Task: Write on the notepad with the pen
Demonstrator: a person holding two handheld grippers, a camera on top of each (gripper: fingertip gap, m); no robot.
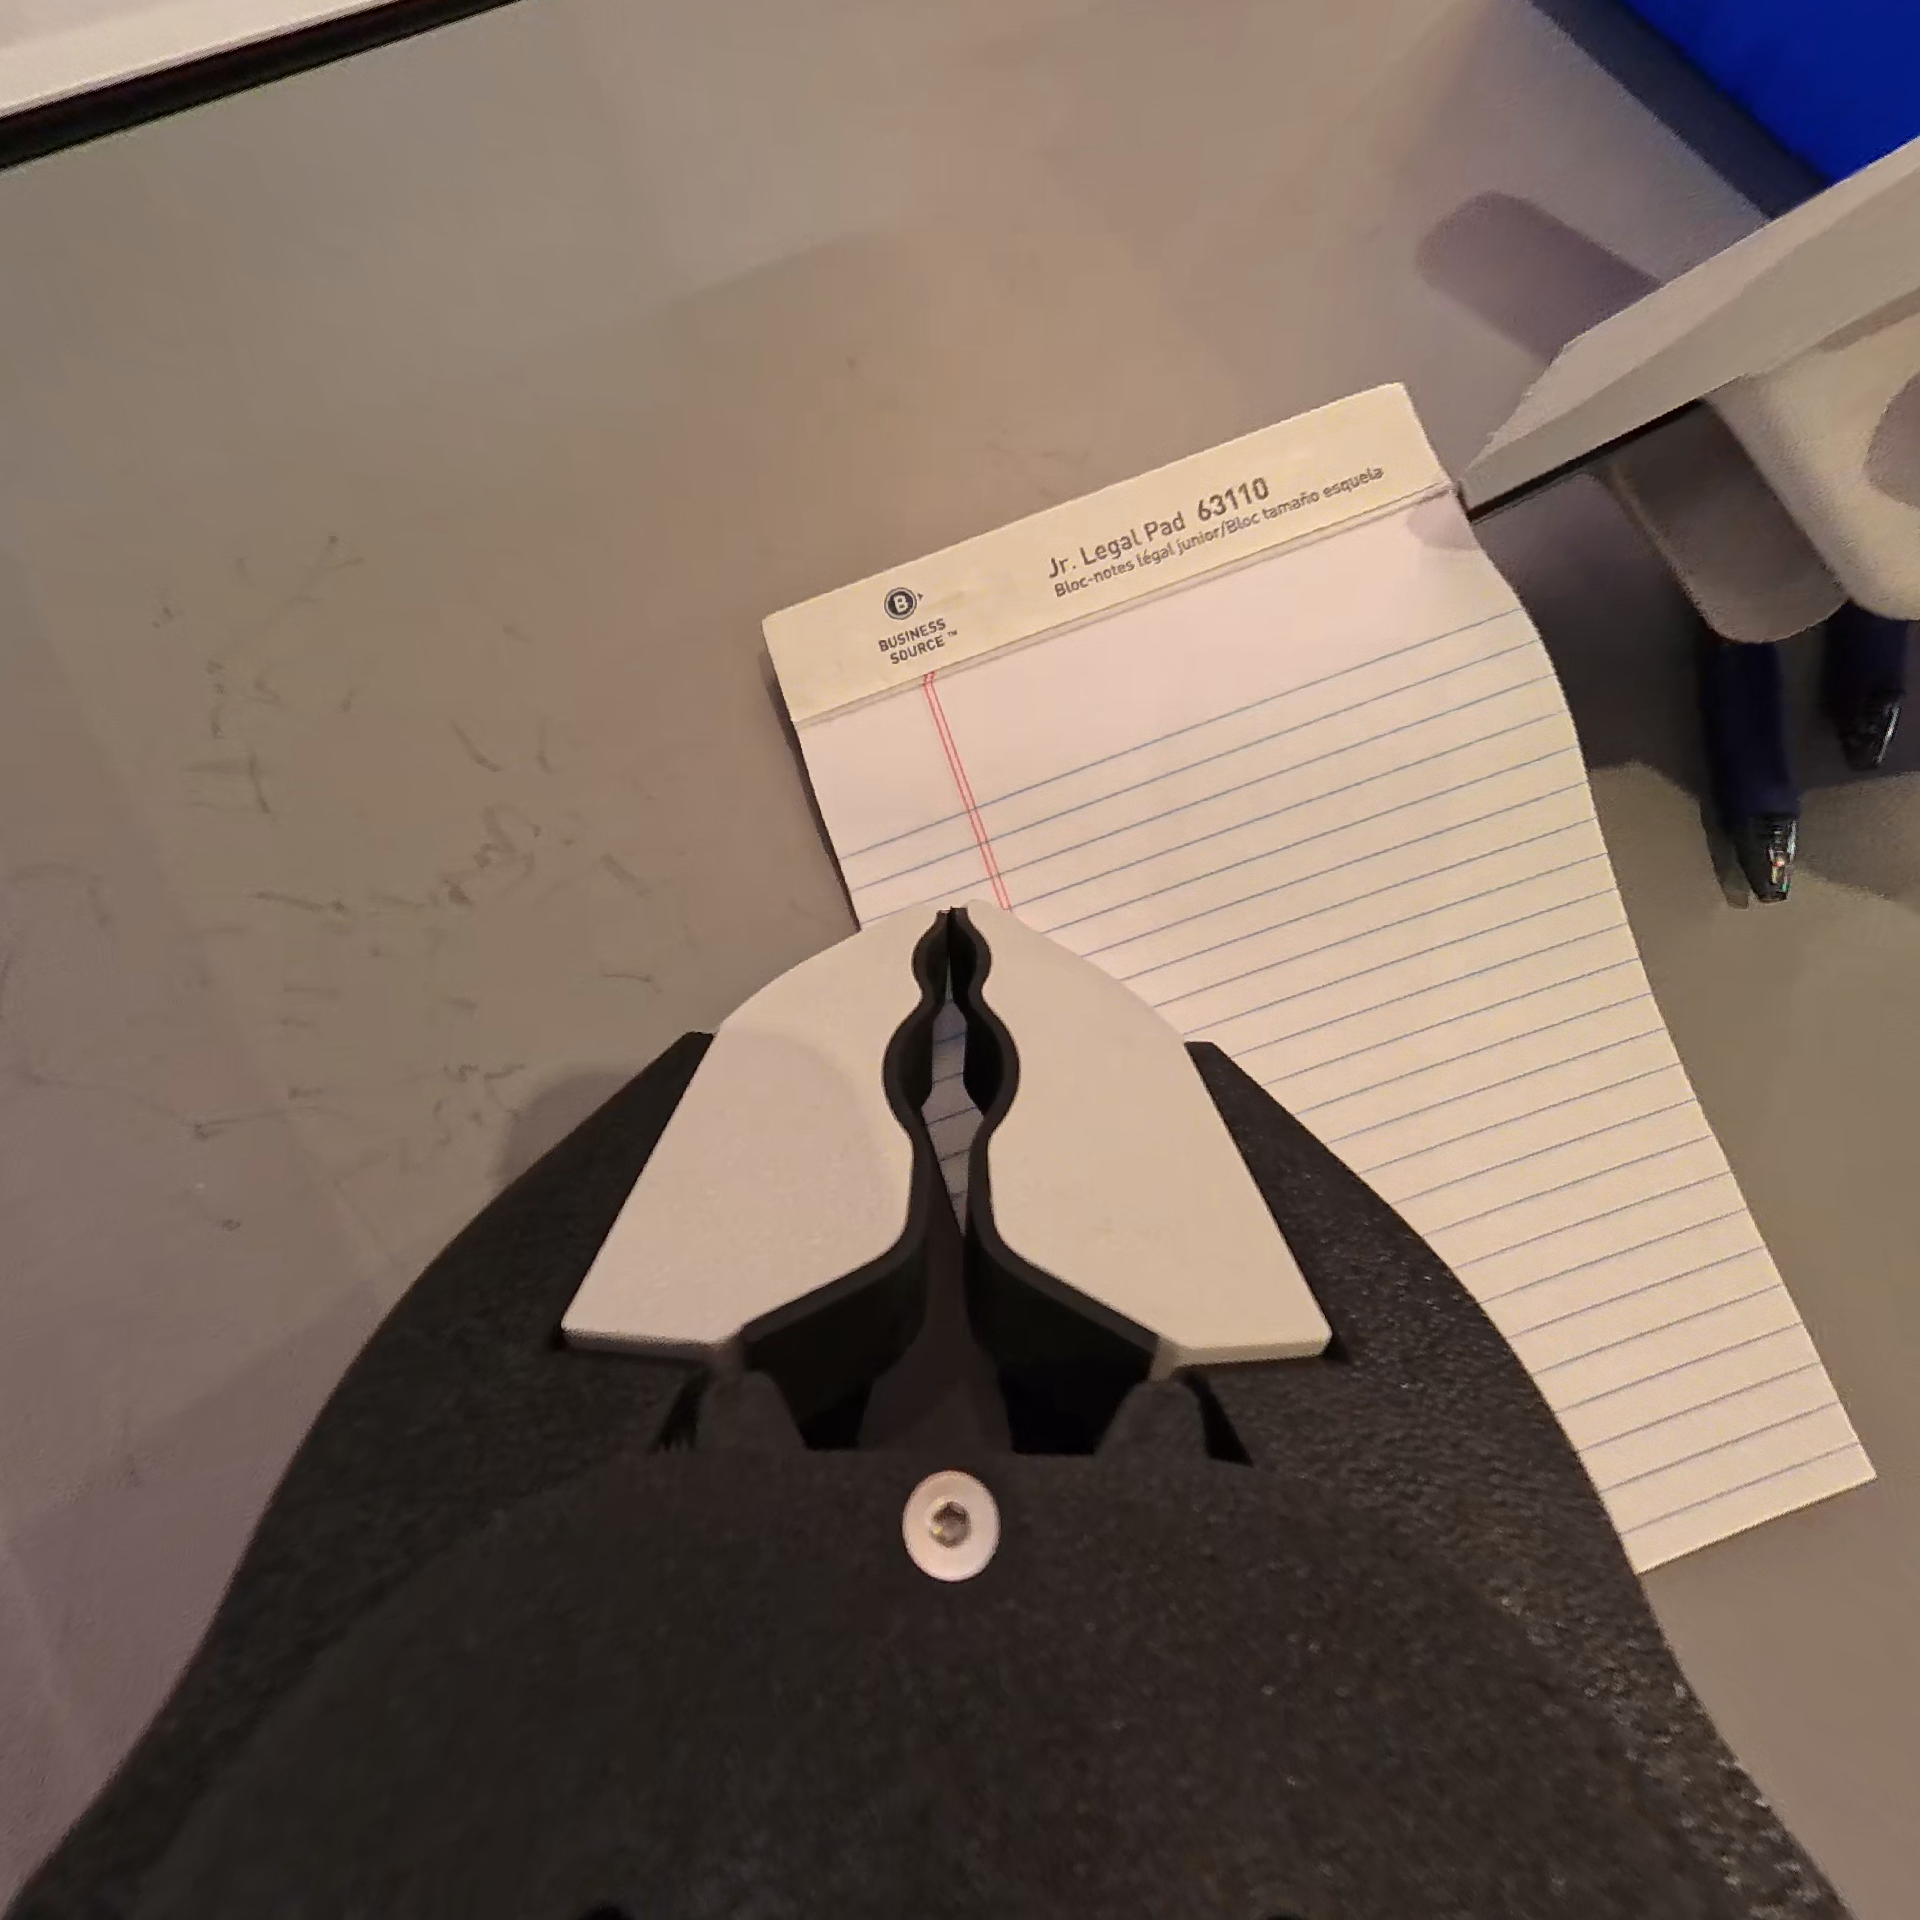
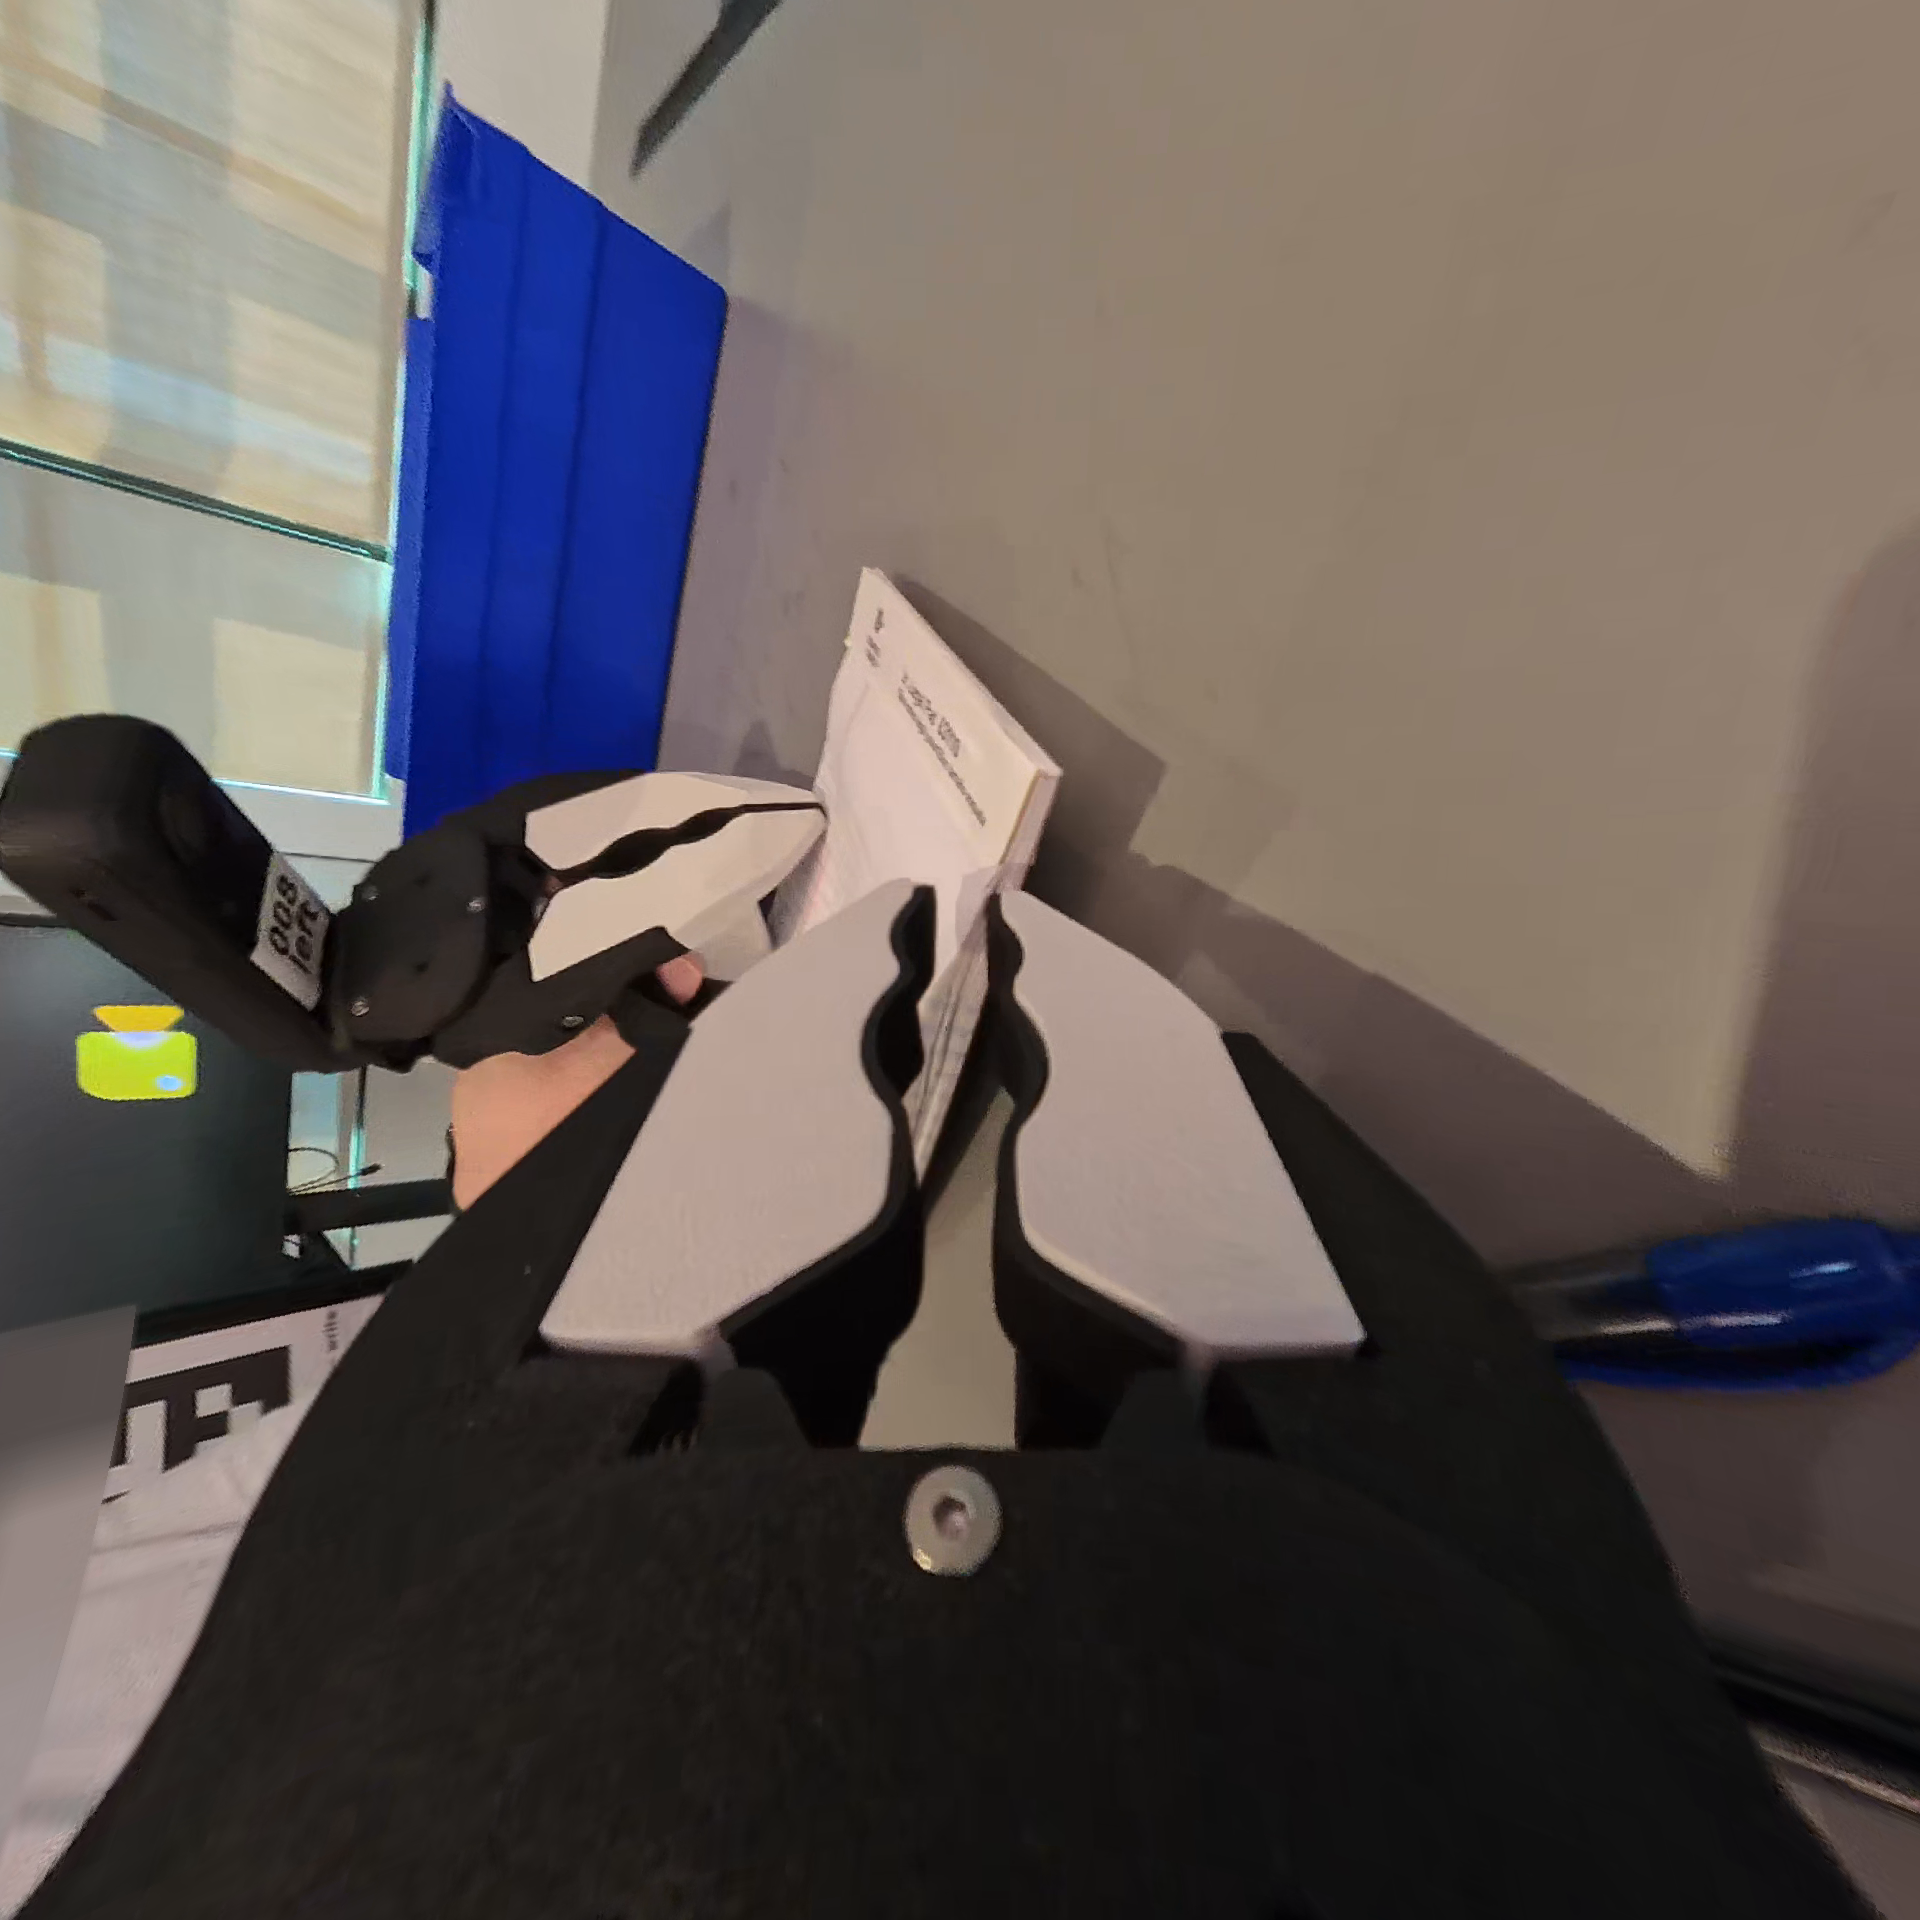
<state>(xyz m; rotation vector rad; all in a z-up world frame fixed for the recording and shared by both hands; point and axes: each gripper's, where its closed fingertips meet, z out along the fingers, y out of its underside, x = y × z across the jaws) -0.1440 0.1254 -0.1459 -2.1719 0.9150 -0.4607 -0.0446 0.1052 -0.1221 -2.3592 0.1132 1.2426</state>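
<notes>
Left wrist view first: the left gripper [image 1: 952, 914] has its two pale fingers pressed together at the tips, nothing between them, sitting low over the near-left corner of the notepad [image 1: 1351, 935]. The pad is a white lined one with a cream header strip and a red margin line, lying flat on the grey table [image 1: 468, 623], page blank as far as I can see. Up in the top right the right gripper [image 1: 1683, 416] pokes in, its pale finger edge right at the pad's top right corner, but I can't tell its jaw state from this angle. Just beside the pad on the right are two dark blue pens [image 1: 1756, 769] with black tips, partly tucked under that gripper, and a blue bin [image 1: 1714, 94] sits in the far corner. Right wrist view is tilted hard sideways: the right gripper [image 2: 961, 904] has its fingers a little apart, with the edge of the notepad [image 2: 935, 769] showing in the gap; looks like the fingers are straddling the pad's edge, though I can't tell if they're really touching it. The left gripper [image 2: 816, 805] shows farther off, tips closed at the pad, with a hand [image 2: 540, 1101] under it. A blue pen [image 2: 1766, 1299] lies blurry off to the right on the table [image 2: 1351, 416], not held by anything.
</notes>
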